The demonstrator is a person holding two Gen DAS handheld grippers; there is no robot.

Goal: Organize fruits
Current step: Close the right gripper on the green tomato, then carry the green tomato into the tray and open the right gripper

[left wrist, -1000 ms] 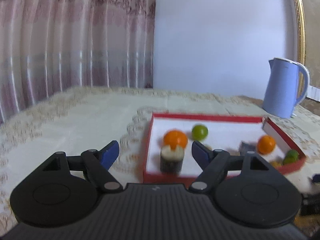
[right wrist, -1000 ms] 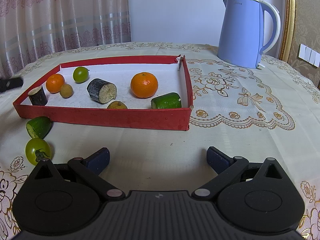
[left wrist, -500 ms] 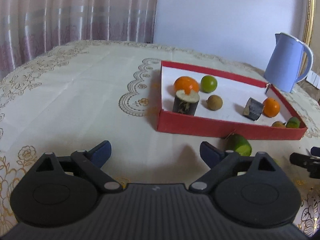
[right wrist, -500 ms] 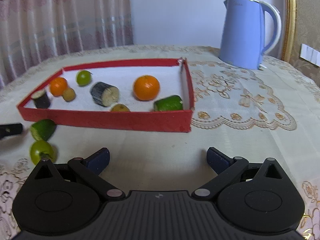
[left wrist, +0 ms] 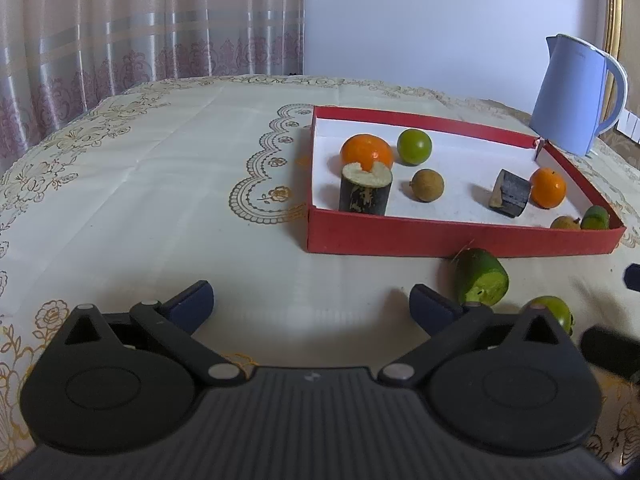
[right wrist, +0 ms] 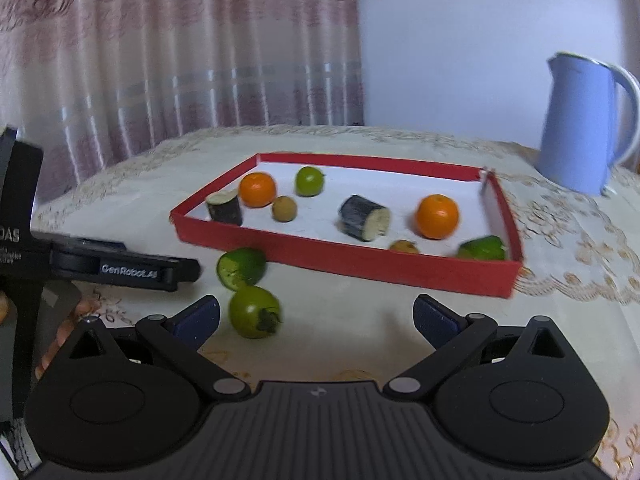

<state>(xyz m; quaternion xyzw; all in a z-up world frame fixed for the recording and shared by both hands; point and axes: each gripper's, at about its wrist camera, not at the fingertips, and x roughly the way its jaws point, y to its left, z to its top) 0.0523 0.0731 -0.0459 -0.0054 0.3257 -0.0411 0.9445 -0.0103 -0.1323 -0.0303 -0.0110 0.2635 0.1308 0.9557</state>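
A red tray (left wrist: 440,244) holds two oranges (left wrist: 366,152), a green round fruit (left wrist: 414,147), a brown fruit (left wrist: 427,185), two dark cane pieces (left wrist: 365,194) and a green cut piece (left wrist: 596,218). Outside its front wall lie a green cut piece (left wrist: 482,278) and a green round fruit (left wrist: 554,312). My left gripper (left wrist: 312,304) hovers over bare cloth in front of the tray, its jaws opening with nothing between them. My right gripper (right wrist: 316,318) is open. The green round fruit (right wrist: 254,317) lies between its fingers, close to the left one, with neither pad pressing it.
A blue kettle (left wrist: 572,96) stands behind the tray's far right corner. A lace cloth covers the table (left wrist: 160,184), and curtains hang behind it. In the right wrist view, the left gripper's finger (right wrist: 120,268) reaches in from the left, next to the green cut piece (right wrist: 241,268).
My left gripper has drawn back from the tray and widened, leaving the dark cane piece standing inside. My right gripper has swung left, up to the two green fruits outside the tray.
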